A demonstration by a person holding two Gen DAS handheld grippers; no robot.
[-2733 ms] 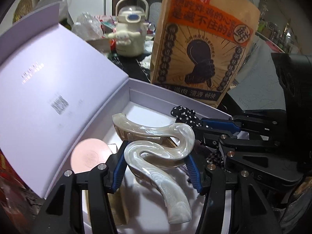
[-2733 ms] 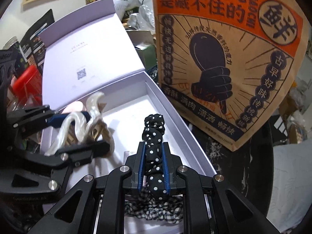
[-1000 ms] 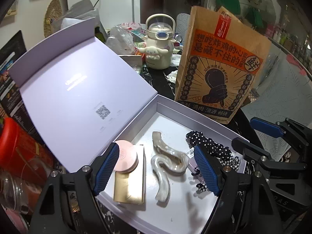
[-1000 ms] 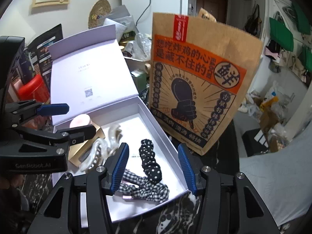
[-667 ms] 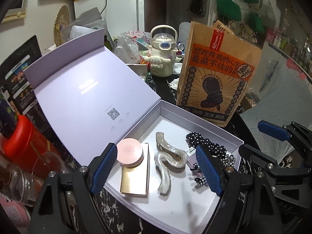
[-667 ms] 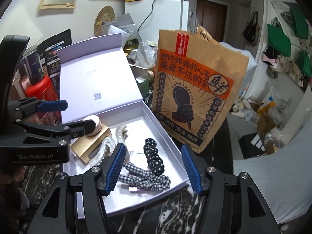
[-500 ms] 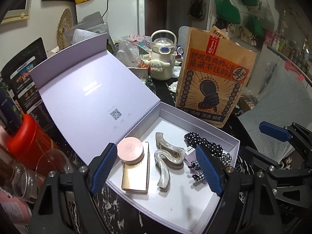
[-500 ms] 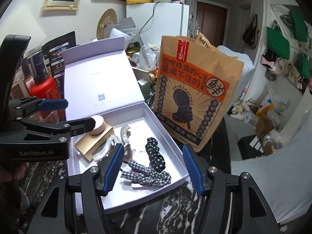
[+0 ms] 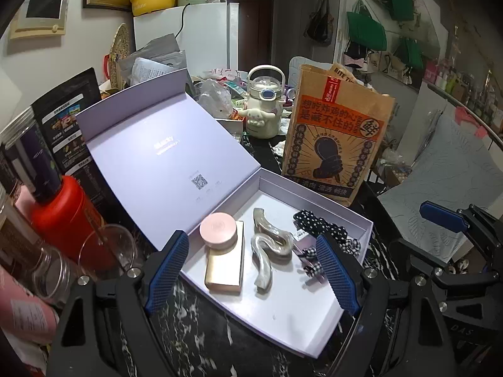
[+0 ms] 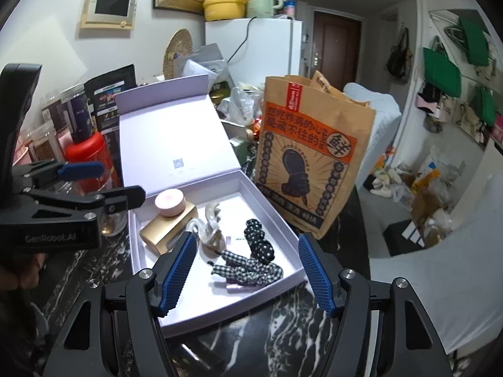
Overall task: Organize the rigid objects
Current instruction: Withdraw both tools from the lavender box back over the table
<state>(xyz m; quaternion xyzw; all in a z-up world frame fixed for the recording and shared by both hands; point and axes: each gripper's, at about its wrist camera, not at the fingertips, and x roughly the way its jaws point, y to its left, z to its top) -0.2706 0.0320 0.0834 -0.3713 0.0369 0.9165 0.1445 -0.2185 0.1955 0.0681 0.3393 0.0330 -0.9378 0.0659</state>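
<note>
- Left gripper (image 9: 251,275): black frame, ribbed blue pads, jaws spread wide, nothing between them; held above the near edge of the box.
- Right gripper (image 10: 245,271): same build, jaws wide apart, holding nothing; above the box's near corner.
- Pale lilac rigid cardboard gift box (image 9: 314,193) sits on the black white-veined marble tabletop (image 9: 201,320); hinged lid (image 9: 163,157) stands open, leaning back left, small QR code printed inside.
- Pearly cream S-curved hair claw clip (image 9: 267,248), glossy hard plastic, lies in the box middle; in the right wrist view its lower part is cut off behind the blue pad.
- Round pink matte compact (image 9: 218,227) rests on one end of a flat gold metallic rectangular case (image 9: 225,267), left of the clip.
- Black white-dotted fabric scrunchie (image 9: 317,224) lies right of the clip; a small white tag beside it, text too small to read.
- Black-and-white gingham fabric hair tie (image 10: 248,270) lies just beside the dotted one; mostly hidden by the right blue pad in the left wrist view.
- Something purple under the gingham tie, can't tell what.
- Brown kraft paper bag with orange band and black fist print (image 9: 336,144) stands upright just behind the box.
- Cream cartoon-dog kettle (image 9: 263,110) further back; red canister (image 9: 59,210) and clear glass (image 9: 107,248) left of the box, partly hidden by the lid.
</note>
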